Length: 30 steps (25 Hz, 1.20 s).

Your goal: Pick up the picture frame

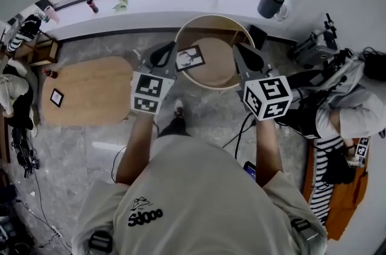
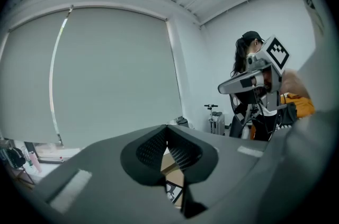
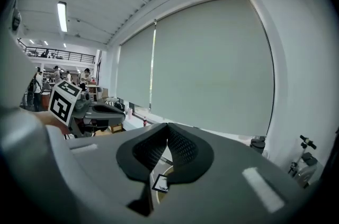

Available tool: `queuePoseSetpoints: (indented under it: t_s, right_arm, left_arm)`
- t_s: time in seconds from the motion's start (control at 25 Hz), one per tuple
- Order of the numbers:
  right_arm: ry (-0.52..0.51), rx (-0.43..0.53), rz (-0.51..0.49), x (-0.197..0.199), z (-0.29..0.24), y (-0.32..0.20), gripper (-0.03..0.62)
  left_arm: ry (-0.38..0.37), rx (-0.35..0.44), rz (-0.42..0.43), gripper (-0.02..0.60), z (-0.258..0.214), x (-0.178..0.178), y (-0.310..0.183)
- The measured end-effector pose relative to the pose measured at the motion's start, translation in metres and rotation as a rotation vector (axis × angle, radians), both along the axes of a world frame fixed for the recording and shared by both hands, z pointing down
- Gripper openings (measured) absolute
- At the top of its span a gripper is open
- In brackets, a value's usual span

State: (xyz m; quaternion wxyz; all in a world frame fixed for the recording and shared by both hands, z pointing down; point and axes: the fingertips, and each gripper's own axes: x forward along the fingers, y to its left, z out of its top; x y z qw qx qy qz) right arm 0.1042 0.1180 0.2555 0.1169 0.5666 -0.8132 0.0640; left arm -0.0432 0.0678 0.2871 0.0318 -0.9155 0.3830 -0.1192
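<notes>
The picture frame (image 1: 190, 58), black-edged with a white drawing, lies flat on the left part of a round wooden table (image 1: 223, 76). My left gripper (image 1: 163, 55) hovers just left of the frame at the table's rim, jaws shut and empty. My right gripper (image 1: 246, 56) hangs over the table's right rim, also shut and empty. In the left gripper view the closed fingertips (image 2: 167, 139) meet, and a bit of the frame (image 2: 172, 192) shows below them. Through the right gripper view's shut jaws (image 3: 168, 139) the frame (image 3: 160, 184) lies beneath.
An oval wooden table (image 1: 90, 91) at the left carries a small dark frame (image 1: 56, 97). Behind runs a white window ledge (image 1: 151, 3) with a bottle (image 1: 91, 5). A dark bin (image 1: 271, 2) stands at the back right. A person (image 1: 347, 112) sits at the right.
</notes>
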Motion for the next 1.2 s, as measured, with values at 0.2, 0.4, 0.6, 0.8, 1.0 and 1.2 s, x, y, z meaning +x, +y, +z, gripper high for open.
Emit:
queuePoseSetpoints:
  t_s: [0.2, 0.4, 0.6, 0.8, 1.0, 1.2]
  right_arm:
    - [0.001, -0.006, 0.012, -0.003, -0.007, -0.059, 0.005]
    - [-0.001, -0.006, 0.014, -0.010, -0.009, -0.097, 0.003]
    - [-0.010, -0.020, 0.019, -0.019, -0.006, -0.123, 0.005]
    - [0.009, -0.054, 0.021, -0.016, 0.003, -0.153, 0.003]
    - [0.026, -0.093, 0.040, -0.016, 0.011, -0.170, 0.005]
    - [0.076, -0.127, 0.038, -0.024, 0.020, -0.188, 0.005]
  left_arm:
    - [0.000, 0.011, 0.028, 0.011, -0.010, 0.004, -0.061]
    - [0.004, -0.005, 0.033, 0.011, -0.008, -0.003, -0.101]
    - [0.012, -0.021, 0.033, 0.011, -0.005, -0.011, -0.126]
    - [0.018, -0.038, 0.032, 0.011, 0.002, -0.008, -0.158]
    - [0.026, -0.050, 0.029, 0.011, 0.006, -0.009, -0.175]
    - [0.026, -0.066, 0.028, 0.011, 0.012, -0.015, -0.193]
